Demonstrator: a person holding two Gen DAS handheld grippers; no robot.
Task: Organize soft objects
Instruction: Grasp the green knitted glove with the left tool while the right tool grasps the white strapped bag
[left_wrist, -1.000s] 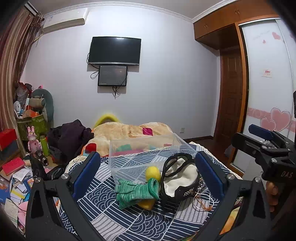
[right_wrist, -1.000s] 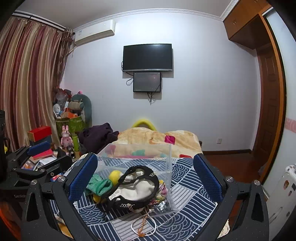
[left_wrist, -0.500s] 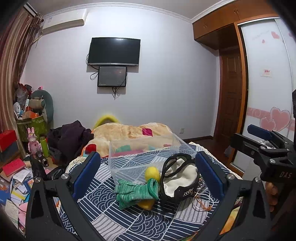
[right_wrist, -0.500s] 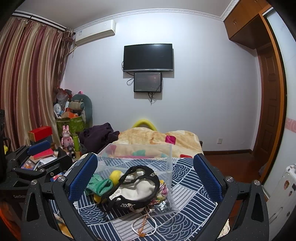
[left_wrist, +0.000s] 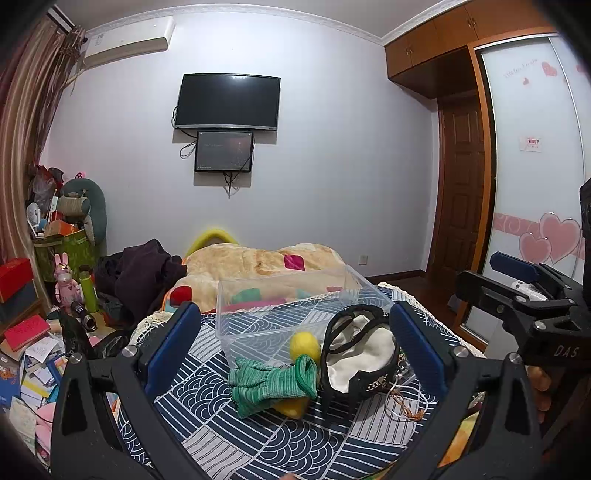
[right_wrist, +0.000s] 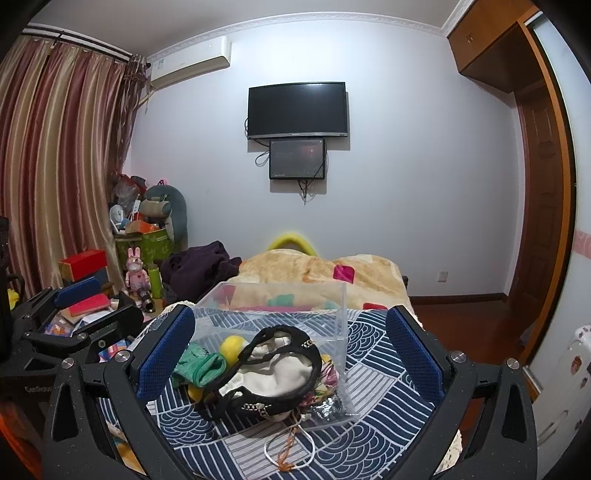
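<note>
Soft objects sit in a small heap between both sets of jaws: a green knitted glove (left_wrist: 271, 382) lies draped over a yellow piece (left_wrist: 291, 408), with a yellow fuzzy ball (left_wrist: 304, 347) just behind it, and to the right of those a cream pouch with black trim (left_wrist: 360, 356), touching the glove's cuff. Behind the heap, further out from the fingertips, stands a clear plastic bin (left_wrist: 291, 314) on the blue patterned cloth (left_wrist: 229, 435). The left gripper (left_wrist: 295, 345) hangs spread wide, jaws released, nothing between its blue pads (left_wrist: 173, 347), the glove and ball roughly centred in the gap. The right gripper (right_wrist: 290, 350) is likewise wide apart and holding nothing; in its view the pouch (right_wrist: 269, 373) fills the middle of the gap, the glove (right_wrist: 195, 367) close to the left pad (right_wrist: 166, 354), and a white cord loop (right_wrist: 290, 448) trails nearest the camera. Each gripper shows at the edge of the other's view.
</note>
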